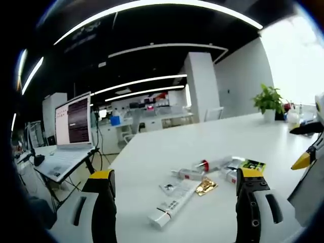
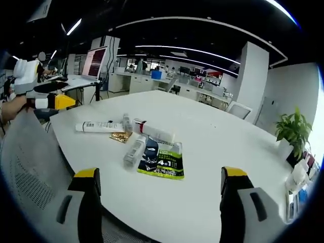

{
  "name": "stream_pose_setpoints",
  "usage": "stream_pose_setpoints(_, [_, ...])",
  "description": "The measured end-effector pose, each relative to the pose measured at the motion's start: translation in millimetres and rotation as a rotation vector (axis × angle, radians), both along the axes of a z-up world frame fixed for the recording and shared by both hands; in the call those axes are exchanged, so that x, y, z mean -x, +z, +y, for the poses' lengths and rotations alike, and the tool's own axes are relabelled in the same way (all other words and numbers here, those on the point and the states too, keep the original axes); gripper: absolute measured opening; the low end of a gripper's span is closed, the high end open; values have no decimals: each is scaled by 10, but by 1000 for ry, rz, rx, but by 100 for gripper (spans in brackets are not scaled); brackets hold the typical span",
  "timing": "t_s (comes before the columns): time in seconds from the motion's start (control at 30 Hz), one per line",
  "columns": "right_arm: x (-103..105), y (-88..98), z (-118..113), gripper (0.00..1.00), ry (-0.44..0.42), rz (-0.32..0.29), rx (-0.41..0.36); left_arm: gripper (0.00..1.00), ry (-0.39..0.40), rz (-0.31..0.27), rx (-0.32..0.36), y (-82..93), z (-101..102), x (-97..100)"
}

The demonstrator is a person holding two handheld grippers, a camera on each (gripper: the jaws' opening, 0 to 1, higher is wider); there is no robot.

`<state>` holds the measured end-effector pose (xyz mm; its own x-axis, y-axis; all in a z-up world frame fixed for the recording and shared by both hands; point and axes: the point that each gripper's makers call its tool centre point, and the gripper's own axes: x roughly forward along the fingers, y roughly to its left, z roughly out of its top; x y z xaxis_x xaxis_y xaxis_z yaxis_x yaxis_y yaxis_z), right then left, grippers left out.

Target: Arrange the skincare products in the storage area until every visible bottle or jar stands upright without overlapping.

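In the left gripper view the left tongs (image 1: 174, 195) stand wide open and hold nothing. Between and just beyond their tips, going left to right, lie a long white tube (image 1: 172, 206), a small gold sachet (image 1: 206, 187), a red-capped tube (image 1: 212, 164) and, near the right tip, the green-and-black packet (image 1: 252, 165). All of them lie flat and bunched, some touching.

The tubes look light and squeezable, with smooth, probably slippery skins; I would grip near the stiff cap end or across the flat crimp, lightly, since the middle will likely dent. The packet and sachet look limp and thin, hard to lift off the surface and unlikely to stand unaided.

In the right gripper view the right tongs (image 2: 157, 190) are likewise spread wide and empty, with the pile ahead of them, slightly left of centre.

The white bench (image 1: 167, 142) is smooth, so things may slide when nudged. A laptop (image 1: 71, 131) sits far left, a potted plant (image 1: 269, 101) far right, in an open office.
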<state>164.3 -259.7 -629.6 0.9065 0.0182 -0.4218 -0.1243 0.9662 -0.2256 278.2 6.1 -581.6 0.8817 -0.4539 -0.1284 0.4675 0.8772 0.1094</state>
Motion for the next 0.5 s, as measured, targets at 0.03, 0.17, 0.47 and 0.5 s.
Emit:
stream_pose_setpoints(0.03, [1, -3, 0, 99, 0, 2, 2, 97, 1, -1, 2, 4, 2, -1])
stream_pose_setpoints(0.17, [3, -10, -7, 99, -3, 5, 6, 97, -12, -1, -5, -5, -17, 6])
stream_pose_setpoints(0.47, [6, -29, -2, 99, -3, 21, -16, 97, -23, 9, -15, -30, -27, 9])
stream_pose_setpoints(0.5, [11, -40, 4, 99, 0, 29, -19, 97, -24, 9, -15, -32, -28, 9])
